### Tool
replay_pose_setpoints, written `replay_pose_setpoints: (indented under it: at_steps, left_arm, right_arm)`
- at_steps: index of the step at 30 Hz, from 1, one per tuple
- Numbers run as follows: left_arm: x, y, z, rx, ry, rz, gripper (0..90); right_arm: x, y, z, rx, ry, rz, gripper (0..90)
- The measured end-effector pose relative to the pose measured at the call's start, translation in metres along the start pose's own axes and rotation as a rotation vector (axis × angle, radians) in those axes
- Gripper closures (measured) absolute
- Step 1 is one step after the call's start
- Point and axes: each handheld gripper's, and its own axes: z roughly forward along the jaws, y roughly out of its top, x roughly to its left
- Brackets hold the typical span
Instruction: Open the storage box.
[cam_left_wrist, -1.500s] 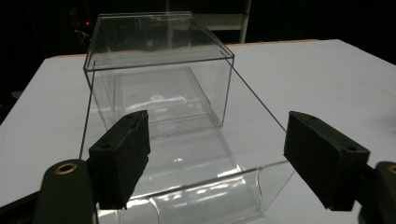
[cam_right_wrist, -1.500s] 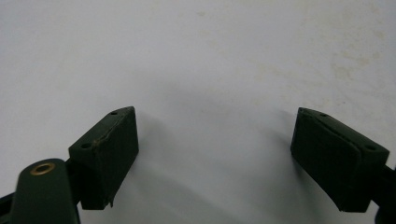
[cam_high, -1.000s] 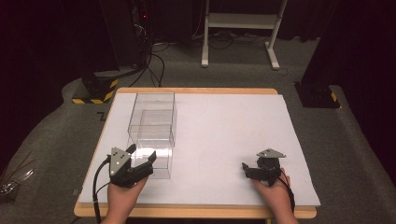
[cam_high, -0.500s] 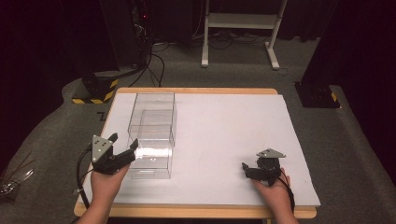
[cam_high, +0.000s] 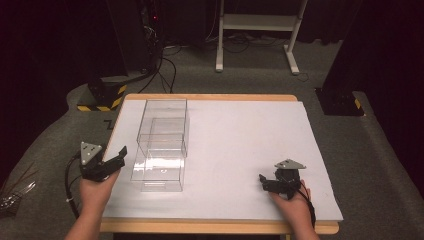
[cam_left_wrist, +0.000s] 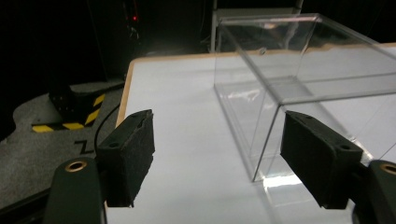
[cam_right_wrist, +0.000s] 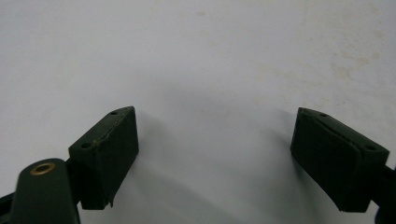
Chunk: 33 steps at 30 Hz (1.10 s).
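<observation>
Nearest me, my right gripper (cam_high: 270, 182) sits low on the white table cover (cam_high: 250, 135) at the near right, jaws spread wide; the right gripper view has bare white surface between the pads (cam_right_wrist: 109, 149), nothing held. It's where it was a second ago, so it's parked.

My left gripper (cam_high: 111, 161) is what changed. A second ago it was up against the near end of the clear box (cam_high: 160, 145); now it has slid out toward the table's left edge, off the box. Its jaws have just been closing a bit, but they're still apart with nothing between them. In the left gripper view the pads (cam_left_wrist: 133, 154) frame white table, and the box's near corner (cam_left_wrist: 261, 140) stands just beyond the right-hand pad, not touching as far as I can tell.

The clear box lies on the left half of the table, long axis running away from me. It looks like two transparent pieces, one overlapping the other; how they fit I can't tell.

My read: the left hand has let go or backed off to re-approach, so the box is free-standing and no grasp is made yet. Next I'd bring the left jaws onto a wall or corner. Thin slick plastic could slip.

Beyond: carpet, a yellow-black striped block (cam_high: 102, 95), a white stand (cam_high: 257, 30).
</observation>
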Motion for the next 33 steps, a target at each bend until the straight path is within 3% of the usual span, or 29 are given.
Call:
replay_pose_setpoints:
  at_steps: [3,11,18,21,33]
  left_arm:
    - [0.005,-0.01,0.007,0.044,-0.004,-0.016,25.4]
    - [0.008,-0.041,0.027,0.184,0.014,0.014,24.0]
    - [0.008,-0.057,0.038,0.318,0.036,0.028,23.3]
    - [0.006,-0.057,0.04,0.331,0.039,0.048,23.9]
    - [0.007,-0.059,0.041,0.338,0.014,0.027,26.1]
  right_arm:
    - [0.0,0.0,0.0,0.0,0.0,0.0,14.9]
    - [0.0,0.0,0.0,0.0,0.0,0.0,14.9]
    - [0.0,0.0,0.0,0.0,0.0,0.0,14.9]
    - [0.0,0.0,0.0,0.0,0.0,0.0,14.9]
    - [0.0,0.0,0.0,0.0,-0.001,0.0,14.9]
